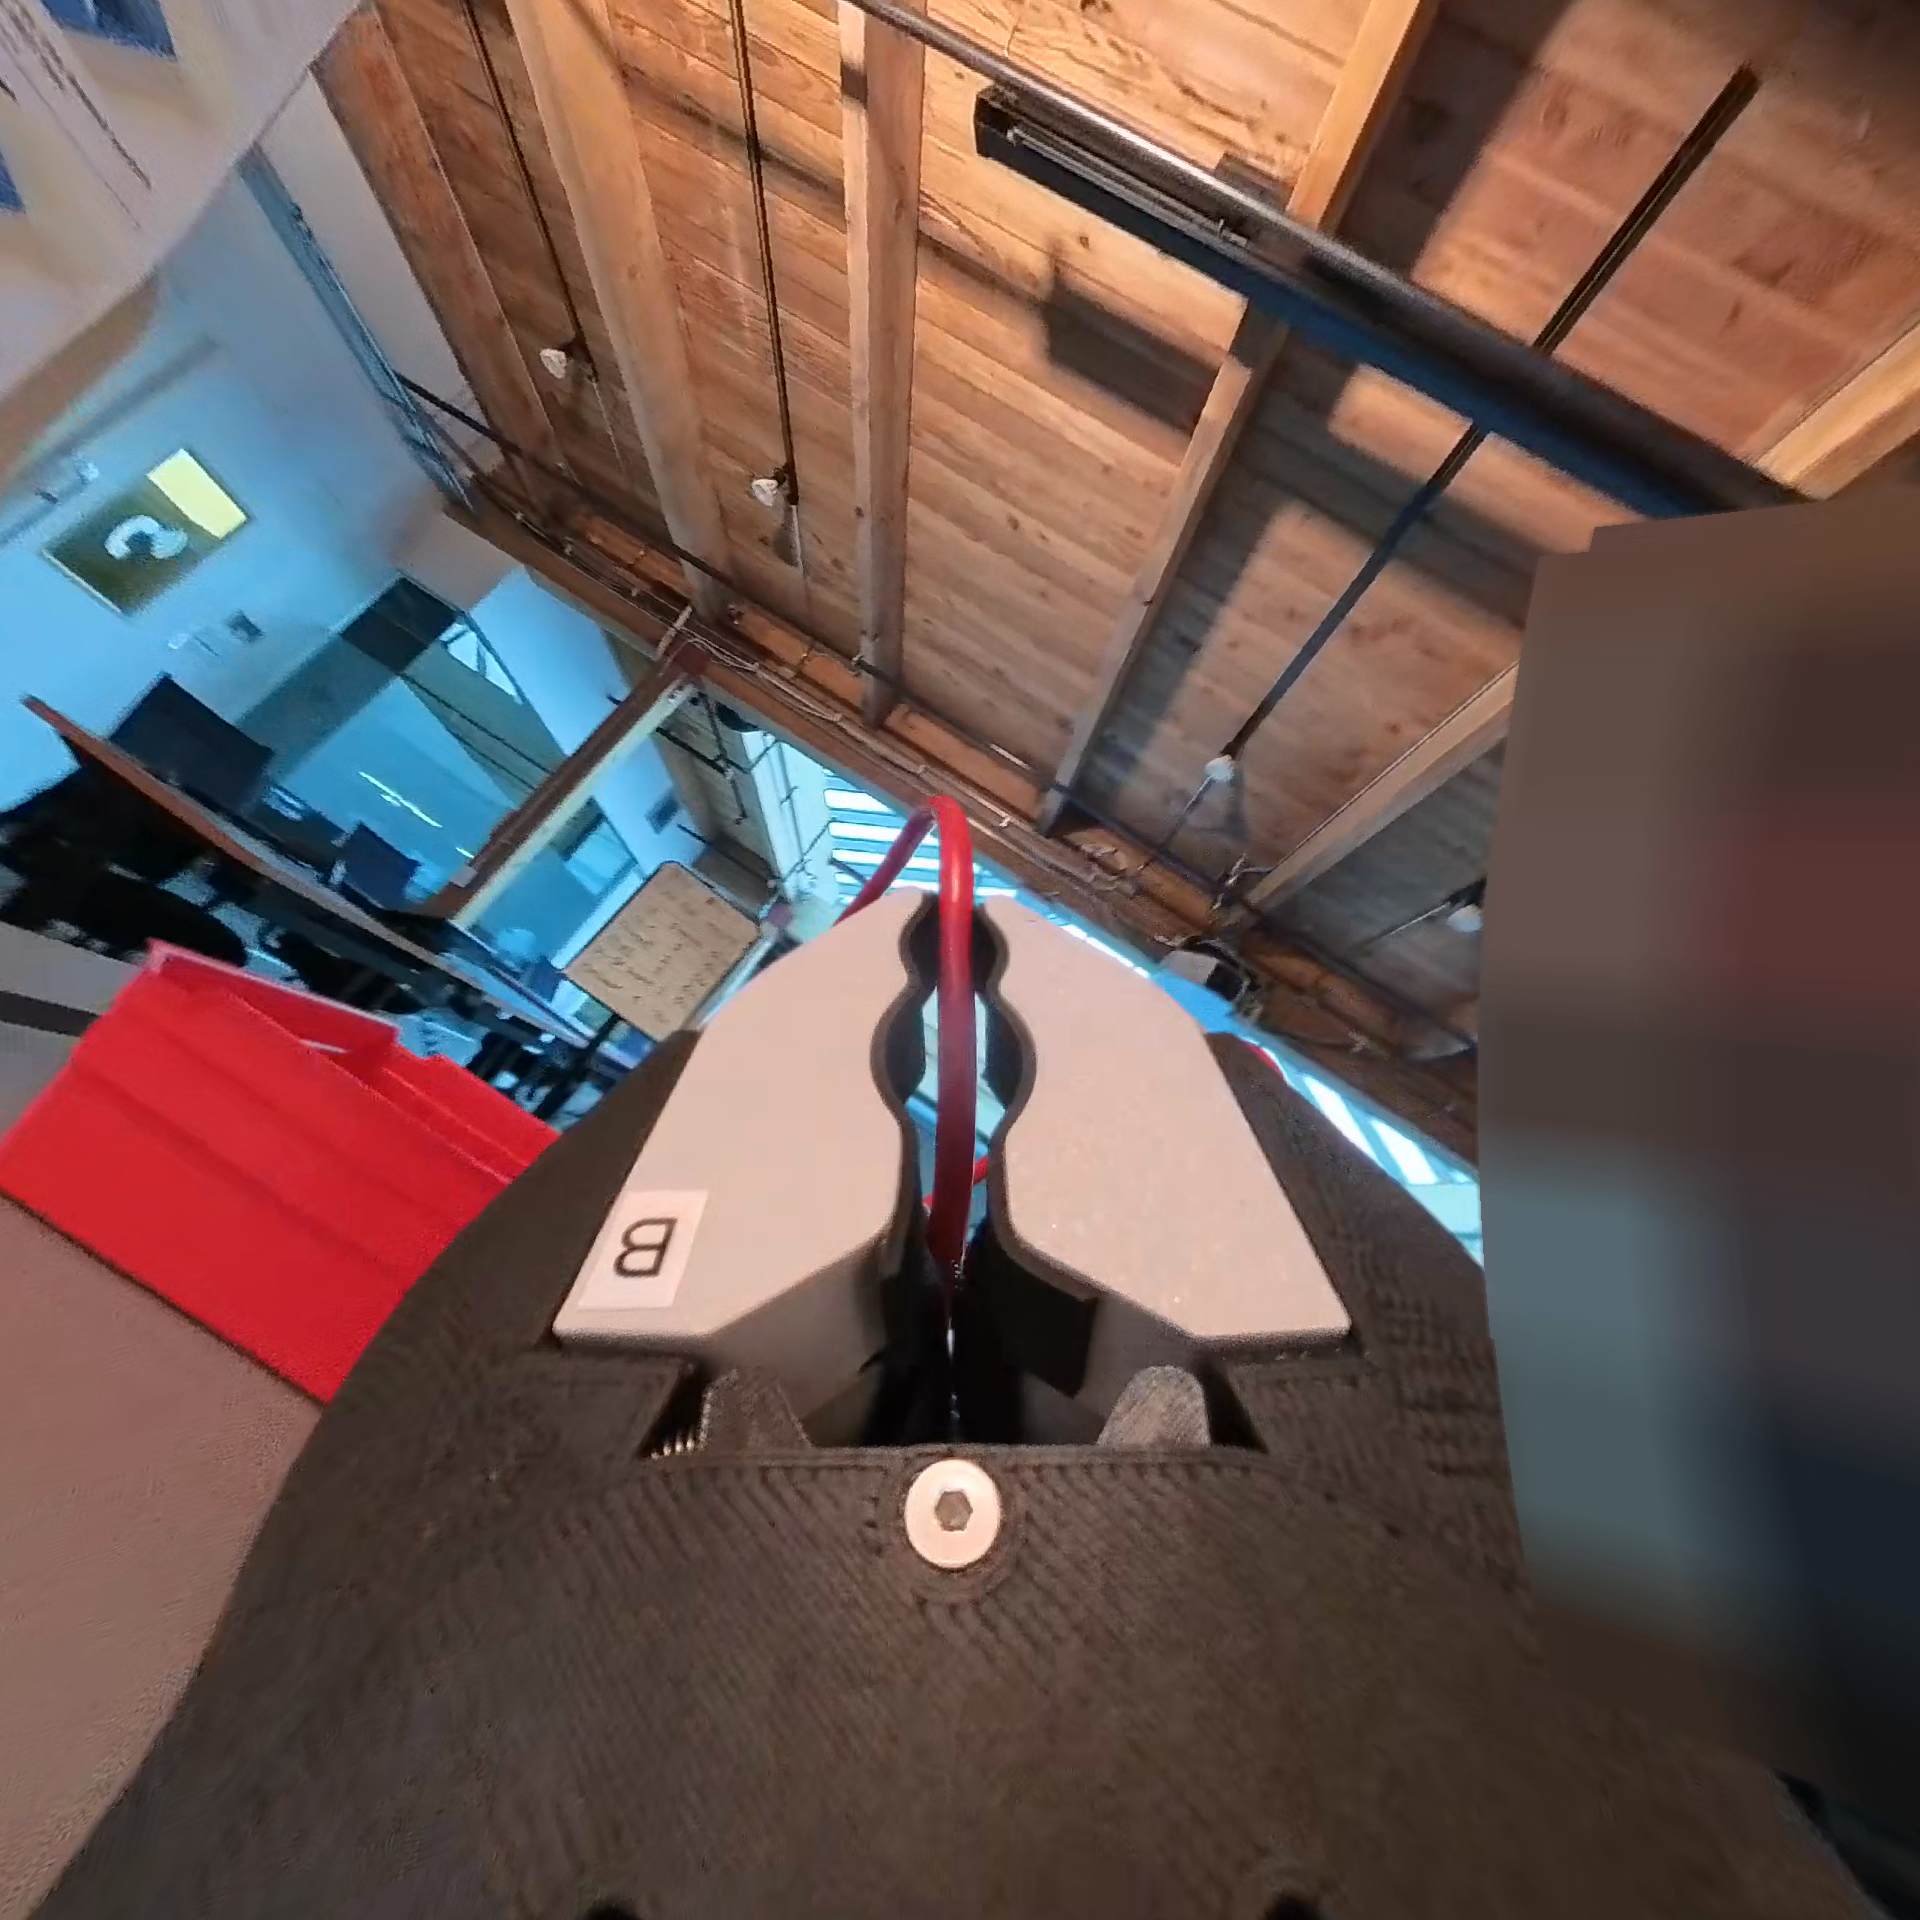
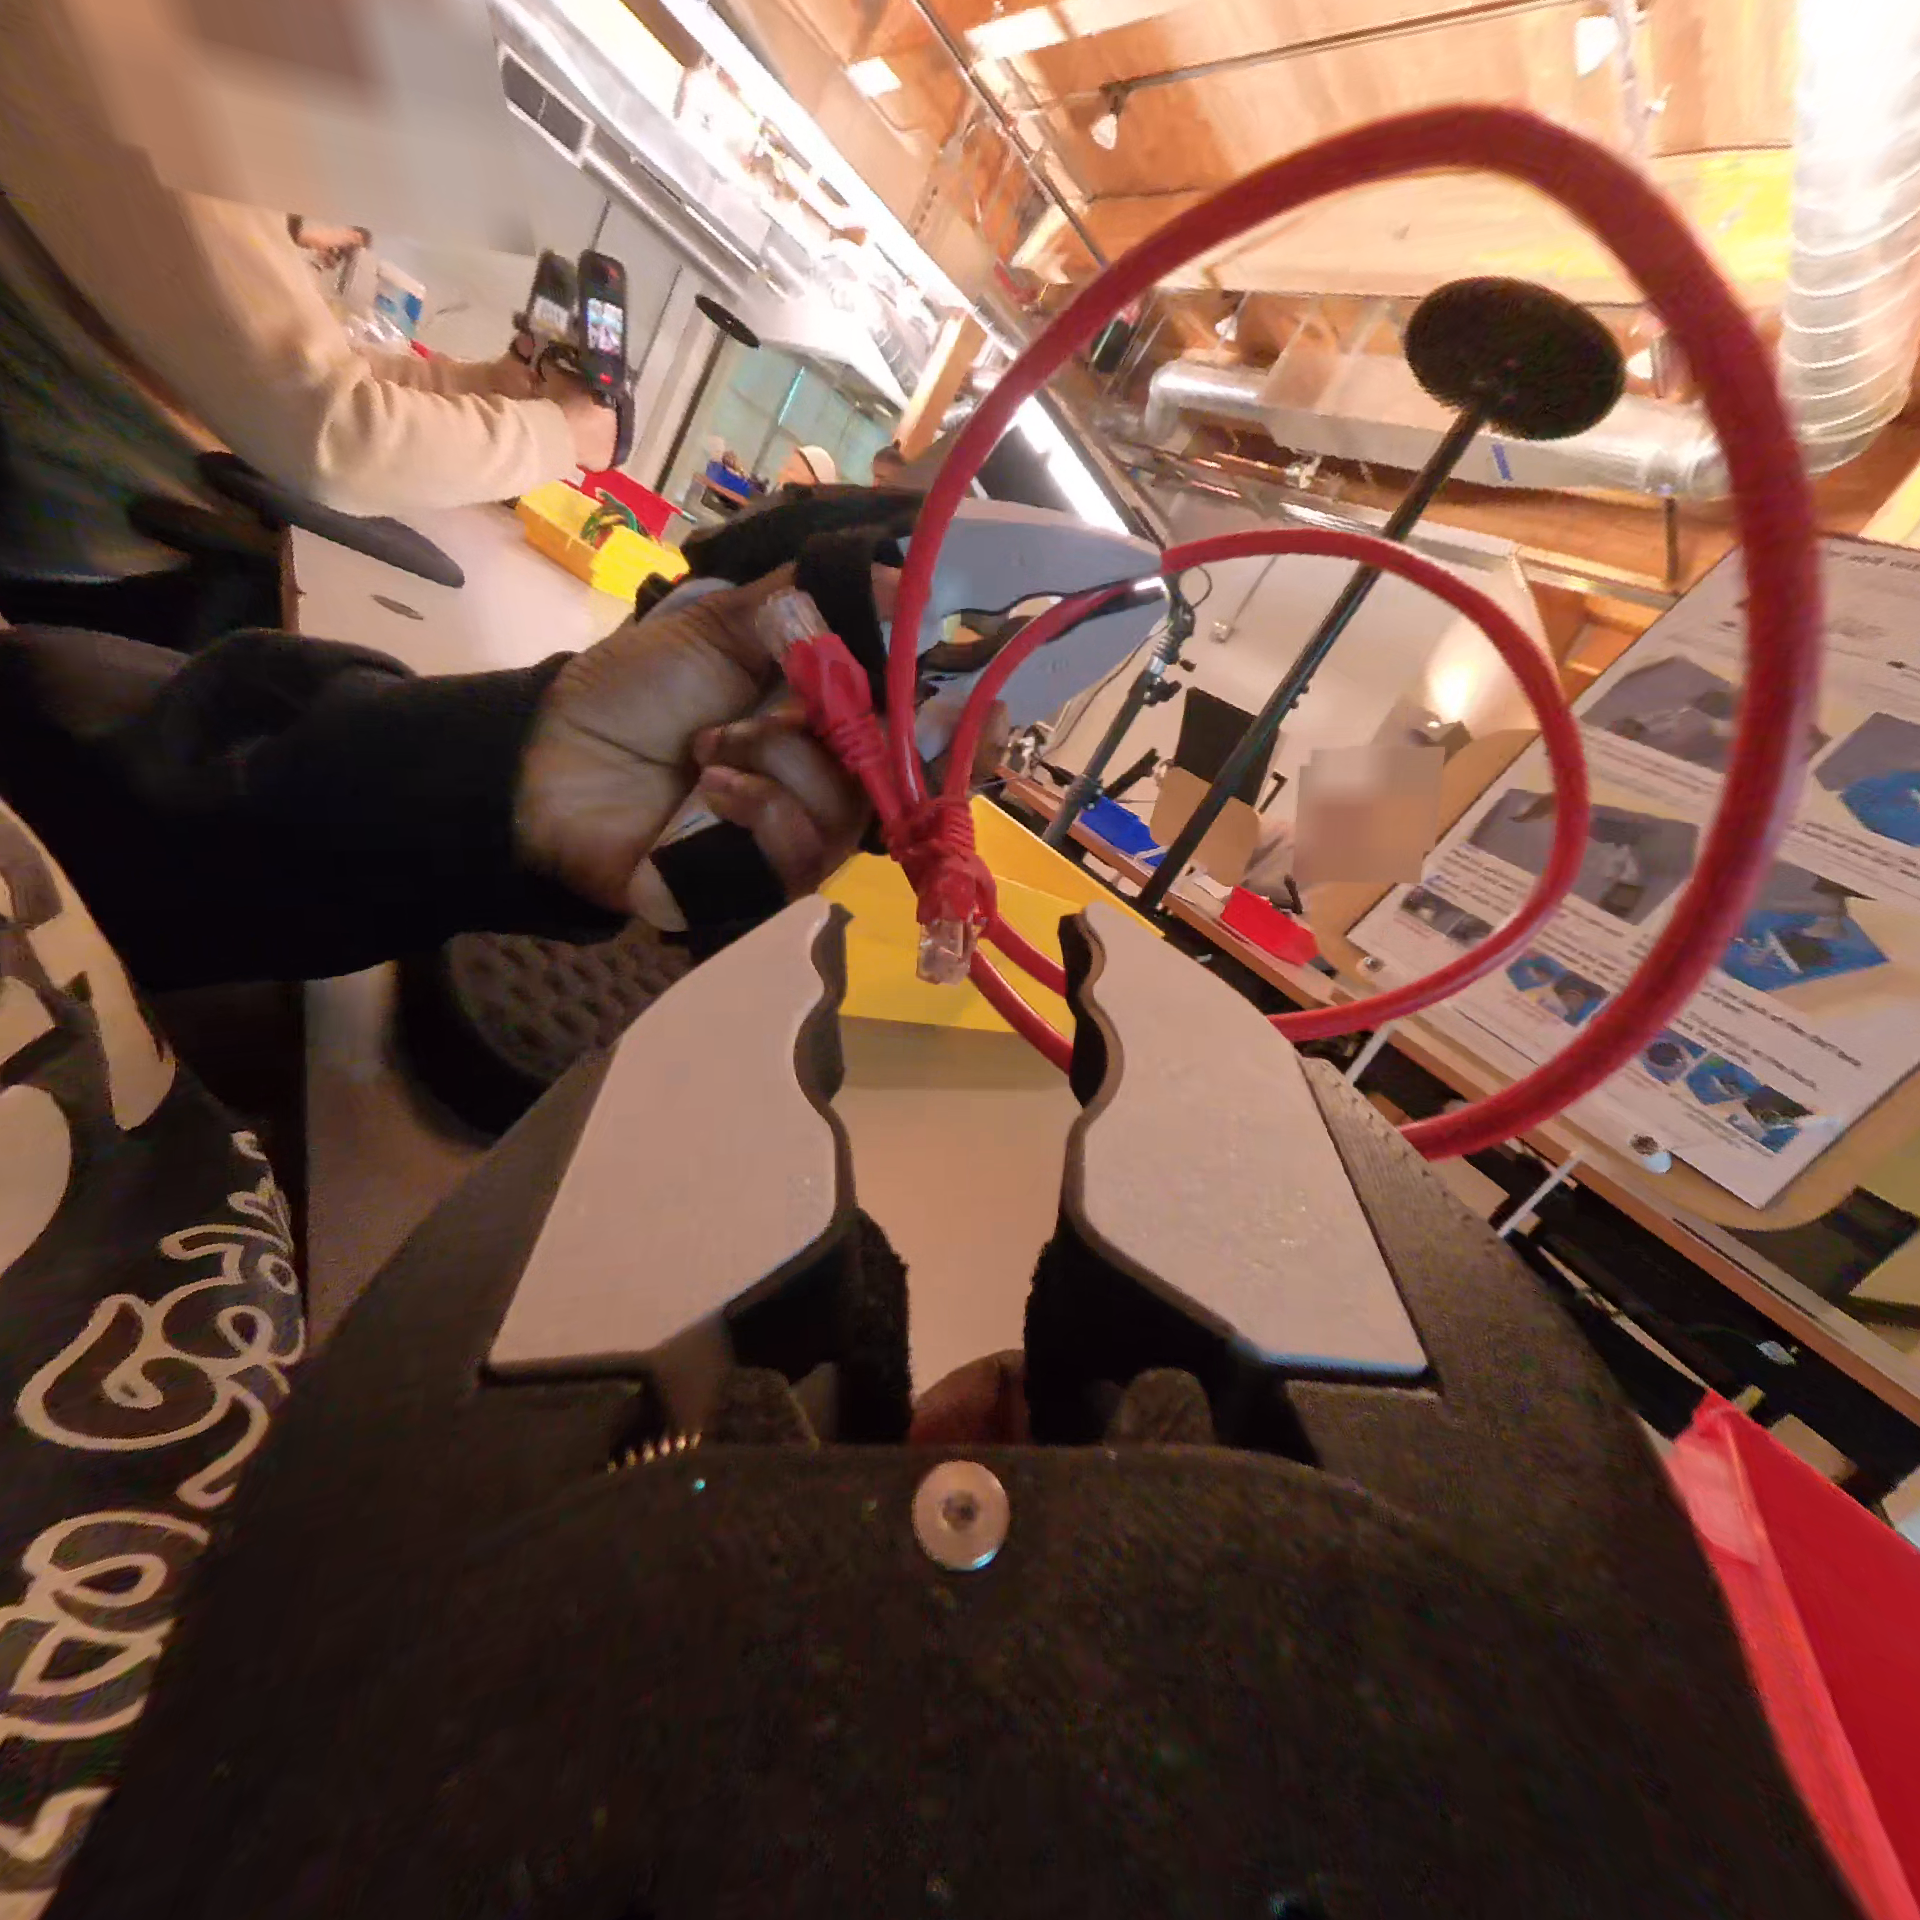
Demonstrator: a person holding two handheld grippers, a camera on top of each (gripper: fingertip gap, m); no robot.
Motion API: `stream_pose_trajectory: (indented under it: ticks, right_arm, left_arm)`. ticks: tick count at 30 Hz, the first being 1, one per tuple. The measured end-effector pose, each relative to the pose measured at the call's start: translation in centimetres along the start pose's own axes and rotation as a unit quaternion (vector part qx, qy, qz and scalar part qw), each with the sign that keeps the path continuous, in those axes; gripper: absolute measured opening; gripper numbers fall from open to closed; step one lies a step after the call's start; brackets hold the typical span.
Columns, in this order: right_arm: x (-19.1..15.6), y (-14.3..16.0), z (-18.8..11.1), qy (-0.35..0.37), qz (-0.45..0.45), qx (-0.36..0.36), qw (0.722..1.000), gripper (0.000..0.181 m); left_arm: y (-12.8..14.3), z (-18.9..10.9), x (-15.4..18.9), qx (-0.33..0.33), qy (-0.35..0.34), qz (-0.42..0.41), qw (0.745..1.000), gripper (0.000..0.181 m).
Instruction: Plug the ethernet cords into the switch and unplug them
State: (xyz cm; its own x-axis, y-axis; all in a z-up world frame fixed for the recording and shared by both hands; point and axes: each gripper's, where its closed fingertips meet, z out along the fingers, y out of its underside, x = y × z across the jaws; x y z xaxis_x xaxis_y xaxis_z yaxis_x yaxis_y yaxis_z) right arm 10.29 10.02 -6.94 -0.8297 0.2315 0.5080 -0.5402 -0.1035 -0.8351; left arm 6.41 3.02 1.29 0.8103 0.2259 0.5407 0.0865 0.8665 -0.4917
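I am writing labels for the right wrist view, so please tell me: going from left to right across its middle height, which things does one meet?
Black sleeve → hand → red cable plugs → small red cable loop → large red cable loop → picture sheet.

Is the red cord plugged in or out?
Out. Both clear plugs of the red cord dangle in the air; no switch is in view.

Red bin (image 1: 239, 1122) left; yellow bin (image 2: 935, 966); poster (image 2: 1704, 914) right.
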Motion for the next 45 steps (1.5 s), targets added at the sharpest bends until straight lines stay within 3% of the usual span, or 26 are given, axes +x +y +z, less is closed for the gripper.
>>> stream_pose_trajectory:
  ticks: [10,13,17,20,25,28,31,34,36,38,43,45]
  right_arm:
    - [-1.0,0.6,0.8,-0.039,0.049,-0.013,0.998,0.031]
    - [-1.0,0.8,0.8,-0.035,0.042,-0.023,0.998,0.017]
    - [0.3,1.3,0.5,-0.023,0.029,-0.057,0.998,0.015]
    - [2.5,2.6,-0.1,-0.006,-0.006,-0.126,0.992,0.015]
    - [7.5,5.6,-0.8,-0.026,-0.059,-0.327,0.943,0.015]
    - [11.7,6.1,-0.2,0.013,-0.065,-0.4,0.914,0.015]
    - [14.3,4.6,2.5,0.068,-0.027,-0.355,0.932,0.015]
    - [10.5,2.3,5.2,-0.013,0.016,-0.273,0.962,0.015]
    - [7.5,1.3,5.7,-0.069,0.011,-0.237,0.969,0.015]
    - [6.8,0.4,5.8,-0.069,-0.011,-0.202,0.977,0.015]
    - [5.0,0.3,4.9,-0.106,-0.128,-0.175,0.97,0.015]
    - [4.3,0.2,4.7,-0.109,-0.174,-0.166,0.965,0.015]
  left_arm:
    - [1.8,0.2,0.7,-0.003,0.037,-0.079,0.996,0.005]
    - [2.1,0.2,0.5,-0.004,0.037,-0.093,0.995,0.005]
    - [1.8,-0.2,-1.5,-0.005,-0.009,-0.076,0.997,0.007]
    - [-0.4,-0.8,-4.2,0.01,-0.06,-0.065,0.996,0.026]
    - [-2.9,-1.6,-4.9,-0.016,-0.139,0.092,0.986,0.047]
    - [-1.2,-1.6,-4.2,-0.082,-0.168,0.23,0.955,0.044]
    - [4.6,-1.1,-4.1,-0.203,-0.135,0.228,0.943,0.039]
    - [8.9,-0.5,-3.6,-0.255,-0.074,0.09,0.96,0.044]
    - [9.3,0.1,-2.4,-0.237,-0.024,-0.009,0.971,0.043]
    - [9.0,0.0,-1.5,-0.223,0.016,-0.072,0.972,0.046]
    - [7.5,-0.2,-1.4,-0.173,0.035,-0.127,0.976,0.043]
    - [7.2,-0.1,-1.5,-0.161,0.031,-0.121,0.979,0.032]
